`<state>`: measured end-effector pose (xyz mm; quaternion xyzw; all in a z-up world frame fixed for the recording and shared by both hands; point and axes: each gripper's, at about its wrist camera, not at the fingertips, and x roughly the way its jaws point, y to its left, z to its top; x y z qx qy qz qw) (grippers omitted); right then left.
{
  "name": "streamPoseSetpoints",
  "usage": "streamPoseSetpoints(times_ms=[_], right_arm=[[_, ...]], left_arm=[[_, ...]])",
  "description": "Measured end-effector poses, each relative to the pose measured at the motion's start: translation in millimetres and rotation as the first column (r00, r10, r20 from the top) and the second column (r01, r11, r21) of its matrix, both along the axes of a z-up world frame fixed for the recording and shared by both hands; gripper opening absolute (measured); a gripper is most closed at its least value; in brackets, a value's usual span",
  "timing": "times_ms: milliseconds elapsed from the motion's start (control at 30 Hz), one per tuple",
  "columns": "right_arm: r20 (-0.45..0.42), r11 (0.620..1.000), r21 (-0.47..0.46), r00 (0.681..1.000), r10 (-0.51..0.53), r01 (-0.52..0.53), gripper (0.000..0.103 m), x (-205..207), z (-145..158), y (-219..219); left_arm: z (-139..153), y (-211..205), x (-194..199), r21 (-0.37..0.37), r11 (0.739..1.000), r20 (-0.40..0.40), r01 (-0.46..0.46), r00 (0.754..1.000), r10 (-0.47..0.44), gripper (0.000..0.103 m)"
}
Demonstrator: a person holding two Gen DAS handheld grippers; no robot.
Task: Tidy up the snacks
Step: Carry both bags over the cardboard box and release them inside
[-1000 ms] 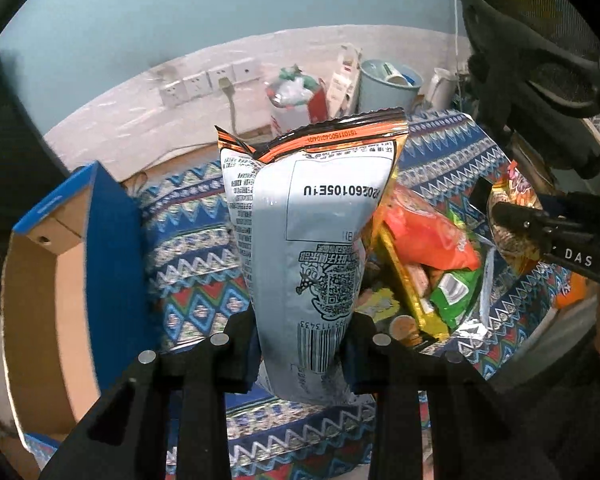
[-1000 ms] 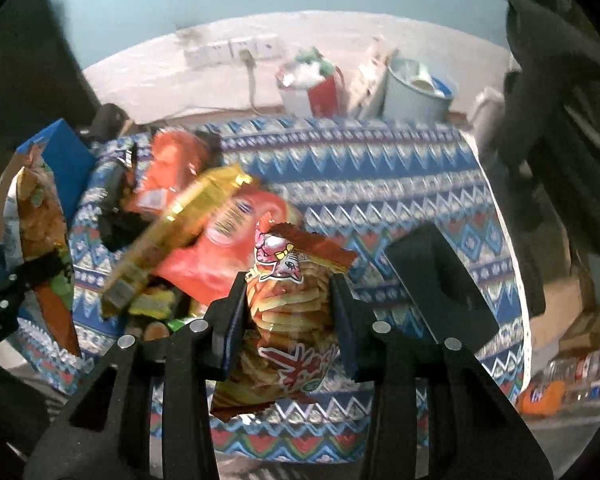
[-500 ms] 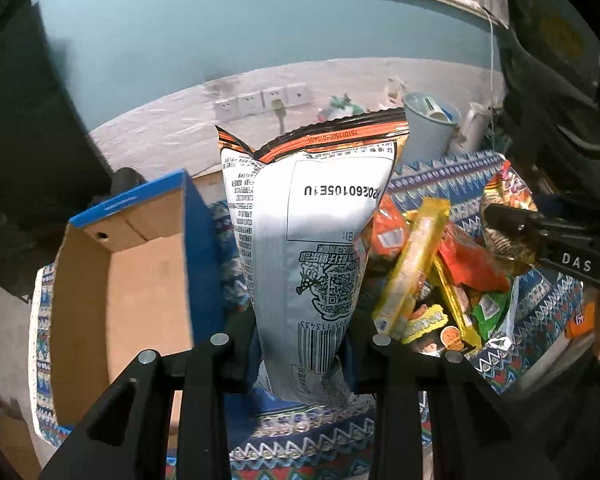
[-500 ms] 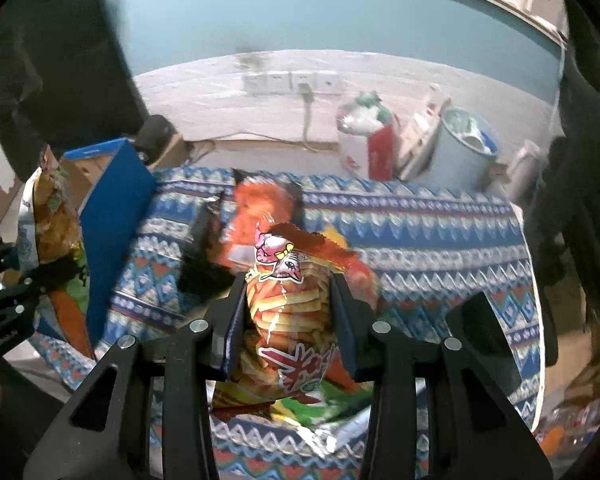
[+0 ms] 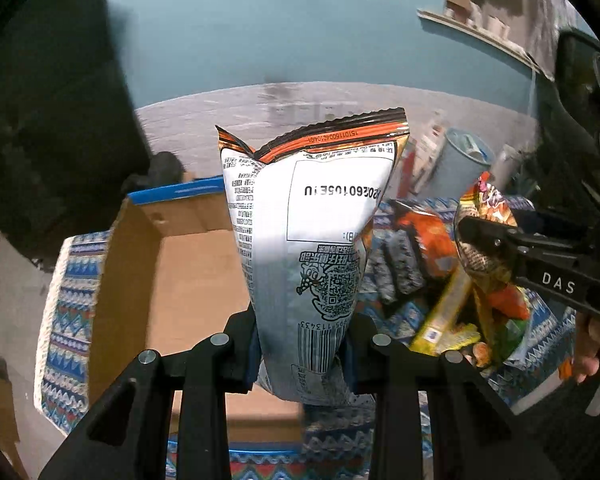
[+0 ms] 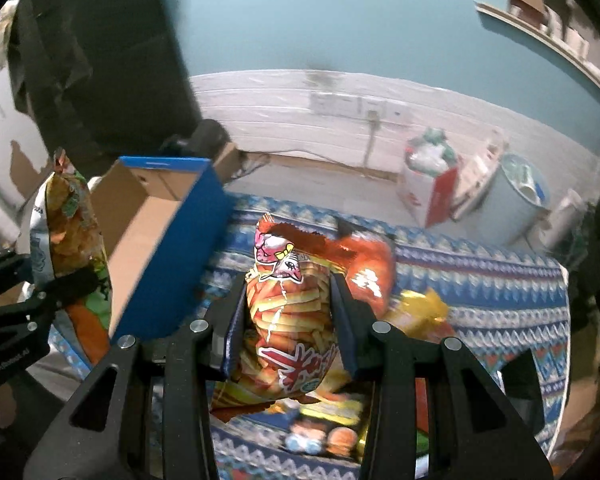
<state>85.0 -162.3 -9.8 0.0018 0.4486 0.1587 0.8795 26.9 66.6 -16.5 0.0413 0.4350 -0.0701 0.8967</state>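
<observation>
Cardboard now fills the left of my left wrist view: the blue-edged box (image 5: 168,280) that was a sliver at the frame's edge a second ago lies open right under the silver chip bag (image 5: 308,264). My left gripper (image 5: 300,354) has its fingers narrow and pressed on the lower part of that bag, which stands upright between them with its printed back toward the camera. My right gripper (image 6: 288,320) is likewise clamped on the orange fries packet (image 6: 288,320); in its view the box (image 6: 172,256) has swung in from the far left to just beside the fingers.

Both hands have carried their bags away from the snack pile (image 5: 440,280) on the patterned cloth (image 6: 480,280) covering the surface, and toward the box. From the left view I can also see the right gripper (image 5: 484,256) trailing over the pile with its packet.

I judge the transport leg nearly done for the left bag, which already hangs over the box's open floor. The box looks empty from here, so there is room. The right packet is not yet over the box wall, by my reading.
</observation>
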Motion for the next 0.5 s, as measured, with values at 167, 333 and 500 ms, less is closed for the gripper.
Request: streamPoseSetpoints(times_ms=[167, 333, 500], right_arm=[[-0.001, 0.998, 0.020, 0.998, 0.056, -0.056, 0.038, 9, 6, 38], [-0.011, 0.993, 0.034, 0.993, 0.115, -0.115, 0.038, 16, 6, 77], [-0.035, 0.984, 0.050, 0.984, 0.175, -0.173, 0.038, 24, 0, 120]], left_arm=[[0, 33, 1, 0.001, 0.998, 0.014, -0.068, 0.998, 0.068, 0.032], [-7, 64, 3, 0.003, 0.991, 0.007, -0.131, 0.991, 0.131, 0.032], [-18, 93, 8, 0.013, 0.982, -0.019, -0.191, 0.981, 0.191, 0.032]])
